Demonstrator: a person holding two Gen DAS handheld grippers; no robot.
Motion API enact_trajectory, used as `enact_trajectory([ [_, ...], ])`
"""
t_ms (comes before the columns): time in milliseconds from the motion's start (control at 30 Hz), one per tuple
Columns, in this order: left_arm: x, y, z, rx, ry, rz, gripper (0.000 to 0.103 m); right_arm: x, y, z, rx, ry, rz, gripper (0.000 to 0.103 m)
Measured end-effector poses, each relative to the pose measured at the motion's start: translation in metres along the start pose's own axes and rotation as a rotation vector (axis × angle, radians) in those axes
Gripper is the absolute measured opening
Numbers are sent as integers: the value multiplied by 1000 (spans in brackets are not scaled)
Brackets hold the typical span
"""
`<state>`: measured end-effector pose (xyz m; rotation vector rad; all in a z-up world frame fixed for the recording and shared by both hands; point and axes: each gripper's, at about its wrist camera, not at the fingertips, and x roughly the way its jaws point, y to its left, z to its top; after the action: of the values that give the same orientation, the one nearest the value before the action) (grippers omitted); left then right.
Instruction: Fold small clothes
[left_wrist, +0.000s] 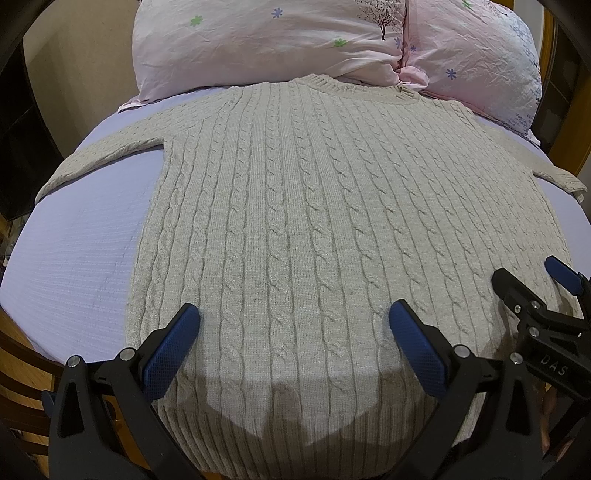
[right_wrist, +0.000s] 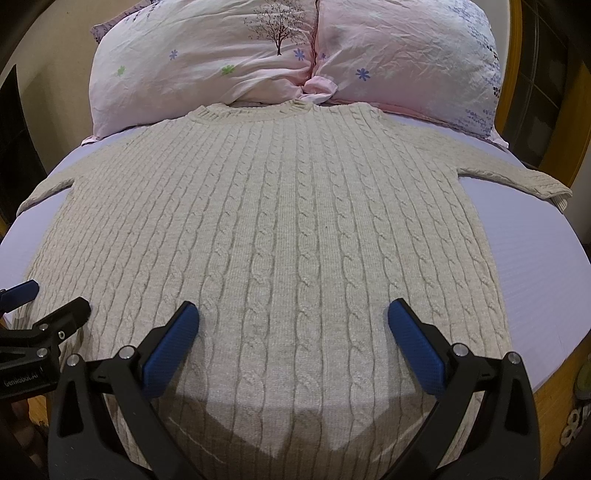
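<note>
beige cable-knit sweater (left_wrist: 295, 206), flat, sleeves spread, lilac sheet (left_wrist: 81, 251)

- The sweater (left_wrist: 295, 221) hem runs under the left tool (left_wrist: 293, 325) and off the left view's 6 o'clock edge.
- In the right view, its sleeve (right_wrist: 40, 192) at 9 o'clock is cut off.
- The pillows (right_wrist: 221, 51) are clipped at 12 o'clock.
</note>
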<state>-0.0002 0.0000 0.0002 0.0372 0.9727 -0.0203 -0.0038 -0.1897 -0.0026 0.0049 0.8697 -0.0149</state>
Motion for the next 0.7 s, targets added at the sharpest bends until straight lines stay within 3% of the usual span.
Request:
enact_trajectory([
  [533, 0, 0, 0, 3, -2, 1, 102, 0, 1, -3, -16, -33, 6, 101],
  [633, -1, 0, -3, 9, -32, -2, 102, -1, -2, -8, -77, -94, 54, 101],
  [700, -2, 0, -7, 18, -66, -8, 102, -5, -19, -2, -111, -85, 135, 101],
])
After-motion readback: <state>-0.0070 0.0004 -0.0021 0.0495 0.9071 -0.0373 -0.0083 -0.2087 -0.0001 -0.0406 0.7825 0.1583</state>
